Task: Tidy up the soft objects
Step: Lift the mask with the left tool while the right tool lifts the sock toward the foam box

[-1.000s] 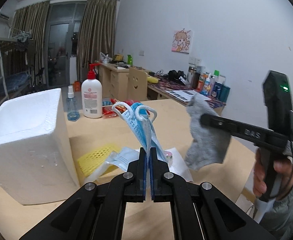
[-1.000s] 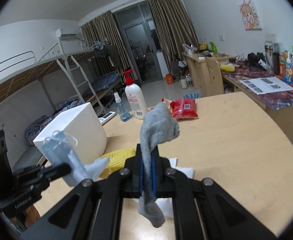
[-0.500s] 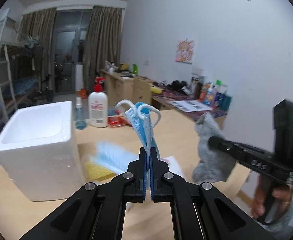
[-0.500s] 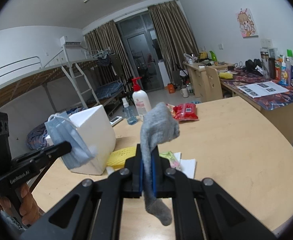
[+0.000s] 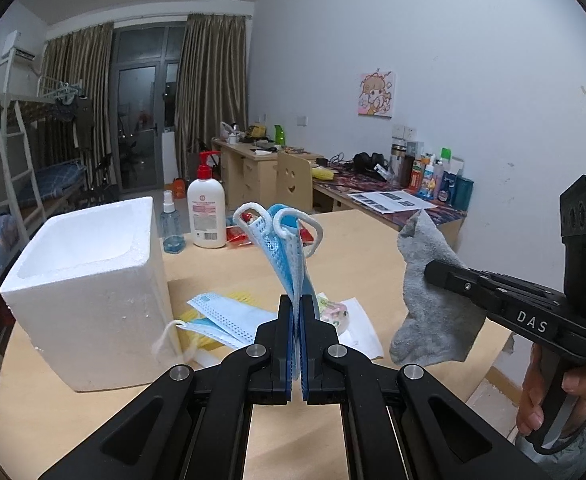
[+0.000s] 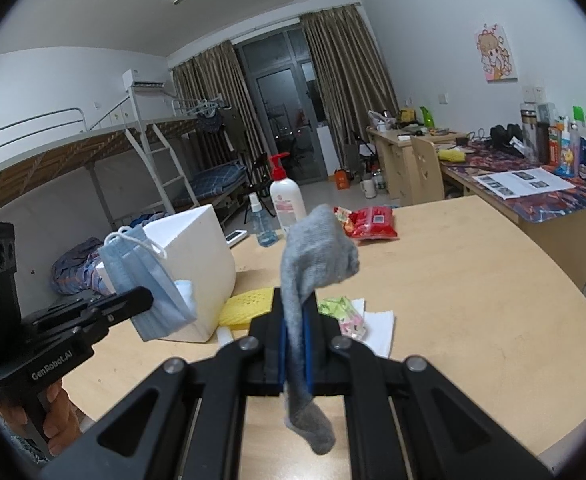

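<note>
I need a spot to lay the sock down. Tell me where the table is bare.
The table is bare over its right half, from the red snack packet to the near rim. The open foam box is also free. Crowded: beside the box, where a loose mask, yellow pad and papers lie.

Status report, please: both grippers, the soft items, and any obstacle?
Left gripper shut on blue masks. Right gripper shut on grey sock. Foam box open, nothing blocking.
</note>
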The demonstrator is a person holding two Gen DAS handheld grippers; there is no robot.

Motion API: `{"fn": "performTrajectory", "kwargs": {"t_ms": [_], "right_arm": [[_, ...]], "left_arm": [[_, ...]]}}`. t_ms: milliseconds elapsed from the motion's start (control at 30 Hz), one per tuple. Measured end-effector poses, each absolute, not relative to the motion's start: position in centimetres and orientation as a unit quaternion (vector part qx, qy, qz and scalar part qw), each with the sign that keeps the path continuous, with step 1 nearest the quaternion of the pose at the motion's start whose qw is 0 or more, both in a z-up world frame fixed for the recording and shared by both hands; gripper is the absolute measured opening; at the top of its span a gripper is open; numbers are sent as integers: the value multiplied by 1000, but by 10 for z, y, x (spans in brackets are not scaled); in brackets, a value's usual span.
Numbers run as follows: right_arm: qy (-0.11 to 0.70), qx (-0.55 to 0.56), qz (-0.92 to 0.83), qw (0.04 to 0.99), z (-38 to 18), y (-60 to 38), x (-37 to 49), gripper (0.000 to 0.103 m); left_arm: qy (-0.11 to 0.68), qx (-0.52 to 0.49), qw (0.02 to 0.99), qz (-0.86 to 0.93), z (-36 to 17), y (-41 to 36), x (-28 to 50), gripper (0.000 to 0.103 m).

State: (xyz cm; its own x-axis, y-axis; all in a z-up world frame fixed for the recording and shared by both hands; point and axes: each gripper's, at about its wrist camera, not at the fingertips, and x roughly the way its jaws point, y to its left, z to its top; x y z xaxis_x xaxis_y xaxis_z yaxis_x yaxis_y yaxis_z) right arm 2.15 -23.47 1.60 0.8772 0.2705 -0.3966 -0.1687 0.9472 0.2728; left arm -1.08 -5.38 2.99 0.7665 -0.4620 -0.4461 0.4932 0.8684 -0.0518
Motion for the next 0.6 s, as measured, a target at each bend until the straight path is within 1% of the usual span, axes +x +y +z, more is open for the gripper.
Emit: {"fn": "performTrajectory", "kwargs": {"t_ms": [300,600], "right_arm": [[221,110,119,962,16,-225,19,9],[222,100,171,955,20,-198,27,9]], "left_arm": [[226,41,942,-246,29,-53,-13,2],[225,22,955,-191,32,-18,-17,2]]}}
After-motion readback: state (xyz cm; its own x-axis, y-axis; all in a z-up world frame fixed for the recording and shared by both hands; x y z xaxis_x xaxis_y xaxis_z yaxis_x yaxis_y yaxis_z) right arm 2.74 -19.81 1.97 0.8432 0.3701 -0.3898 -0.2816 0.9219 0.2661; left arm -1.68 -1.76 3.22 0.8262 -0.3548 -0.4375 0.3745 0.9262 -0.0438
